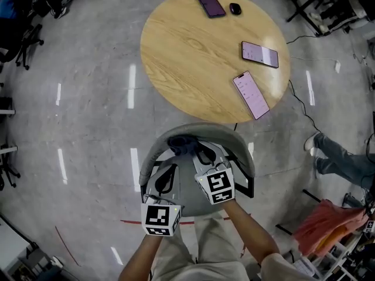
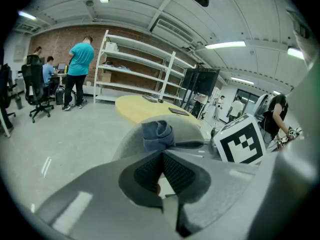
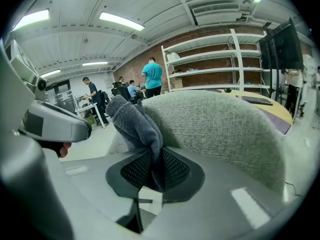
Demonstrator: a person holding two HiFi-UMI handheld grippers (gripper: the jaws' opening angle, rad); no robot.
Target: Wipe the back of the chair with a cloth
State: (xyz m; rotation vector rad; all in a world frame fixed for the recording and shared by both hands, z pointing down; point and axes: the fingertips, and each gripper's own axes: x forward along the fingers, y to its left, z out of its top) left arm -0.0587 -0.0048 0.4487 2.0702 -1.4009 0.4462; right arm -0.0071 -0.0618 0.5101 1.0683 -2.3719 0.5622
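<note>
Centrally, in the head view, a grey chair (image 1: 243, 157) stood just beside a round wooden table (image 1: 176, 57), its curved back toward the table. Right gripper (image 3: 152, 170): the jaws were closed on a dark blue-grey cloth (image 3: 131, 120). One fold was pinched between the mesh pads, and the bunched remainder rose above them at the rim of the chair back (image 3: 215, 129), on its inner side. Left gripper (image 2: 162, 170): the jaws were together, the pads met at the tips, and nothing was held. It sat to the left of the right gripper and nearer the person, pointing toward the chair back. In the left gripper view the cloth appeared bunched at the rim, with the right gripper's marker cube (image 2: 242, 142) to its right. Three phones (image 1: 259, 54) lay screen-up on the table, two near its right edge and one at the far edge beside a small dark object (image 1: 235, 8). Several people (image 2: 77, 71) stood or sat near white shelves (image 2: 140, 69) before a brick wall.
</note>
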